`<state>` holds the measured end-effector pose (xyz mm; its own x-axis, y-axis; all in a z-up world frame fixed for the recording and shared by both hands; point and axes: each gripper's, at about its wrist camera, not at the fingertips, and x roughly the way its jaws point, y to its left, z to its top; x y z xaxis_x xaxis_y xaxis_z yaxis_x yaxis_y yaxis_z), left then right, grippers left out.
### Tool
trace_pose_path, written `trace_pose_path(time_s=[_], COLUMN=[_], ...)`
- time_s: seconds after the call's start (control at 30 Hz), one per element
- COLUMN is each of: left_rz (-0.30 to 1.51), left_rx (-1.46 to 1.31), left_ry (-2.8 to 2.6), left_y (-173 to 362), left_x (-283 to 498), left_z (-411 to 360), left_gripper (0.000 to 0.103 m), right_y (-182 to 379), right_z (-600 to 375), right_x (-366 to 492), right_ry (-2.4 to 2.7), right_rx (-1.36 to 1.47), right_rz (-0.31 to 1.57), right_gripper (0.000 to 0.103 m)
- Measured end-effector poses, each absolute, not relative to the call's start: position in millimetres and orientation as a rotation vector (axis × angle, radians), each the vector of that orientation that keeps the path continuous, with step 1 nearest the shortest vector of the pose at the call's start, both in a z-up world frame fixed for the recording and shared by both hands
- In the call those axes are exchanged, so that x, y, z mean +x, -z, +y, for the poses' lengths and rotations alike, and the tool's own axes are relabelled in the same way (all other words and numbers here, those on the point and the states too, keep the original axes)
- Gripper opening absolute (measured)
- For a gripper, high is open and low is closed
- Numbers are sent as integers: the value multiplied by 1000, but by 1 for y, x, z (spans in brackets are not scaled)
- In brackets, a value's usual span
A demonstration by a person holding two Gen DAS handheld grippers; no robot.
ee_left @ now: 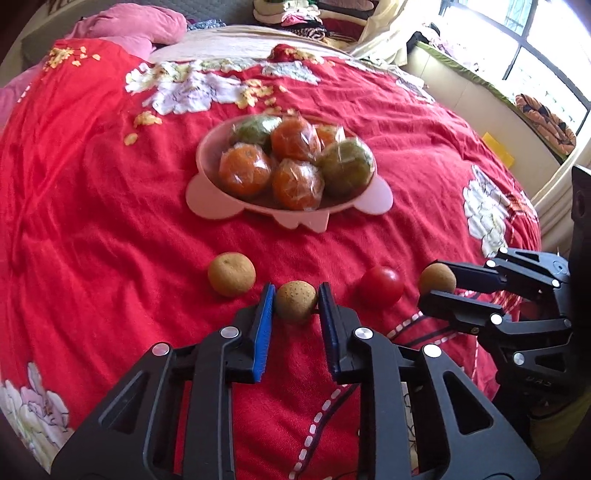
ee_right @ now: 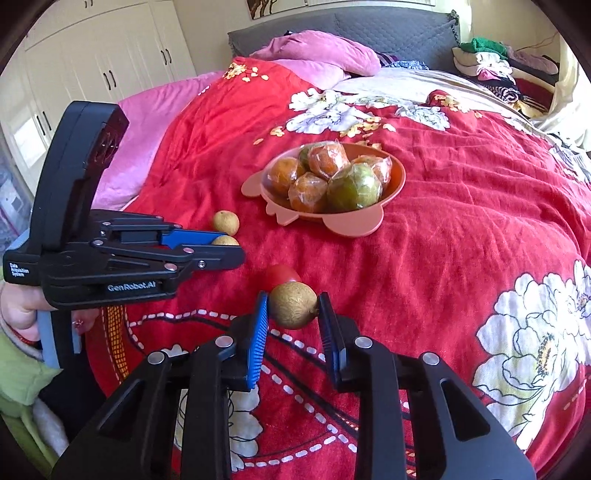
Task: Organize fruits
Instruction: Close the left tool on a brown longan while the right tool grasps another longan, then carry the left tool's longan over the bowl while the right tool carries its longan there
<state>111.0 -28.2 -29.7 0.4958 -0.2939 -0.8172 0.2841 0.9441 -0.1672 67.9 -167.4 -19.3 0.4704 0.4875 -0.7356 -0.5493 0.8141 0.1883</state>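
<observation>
A pink bowl (ee_left: 218, 206) on the red bedspread holds several plastic-wrapped oranges (ee_left: 244, 170) and green fruits (ee_left: 345, 167); it also shows in the right wrist view (ee_right: 354, 226). My left gripper (ee_left: 295, 302) is shut on a brown longan (ee_left: 296, 301) near the bedspread. My right gripper (ee_right: 292, 308) is shut on another brown longan (ee_right: 293, 304); it also shows in the left wrist view (ee_left: 437, 280). A third longan (ee_left: 231, 274) lies loose to the left. A red tomato (ee_left: 381, 285) lies between the two grippers.
Pink pillows (ee_right: 325, 55) and a grey headboard (ee_right: 388, 26) are at the bed's far end. Folded clothes (ee_right: 495, 62) are piled at the far right. A white wardrobe (ee_right: 92, 55) stands at the left. A window (ee_left: 535, 44) is at the right.
</observation>
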Motion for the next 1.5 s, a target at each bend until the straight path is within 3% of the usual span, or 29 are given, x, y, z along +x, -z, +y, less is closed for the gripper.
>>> trace_pose_path(time_s=[0.53,1.5], left_rz=[940,968], left_rx=[-15,14], left_ry=[330,322], left_y=[1,21], left_x=[143,183], left_z=[-22,-32], left_gripper=[17,17], right_y=[-3,-1], right_z=[-177,-191], right_x=[95,189], right_ry=[-607,-510], right_rx=[-41,17], right_rz=[818,813], right_gripper=[26,26])
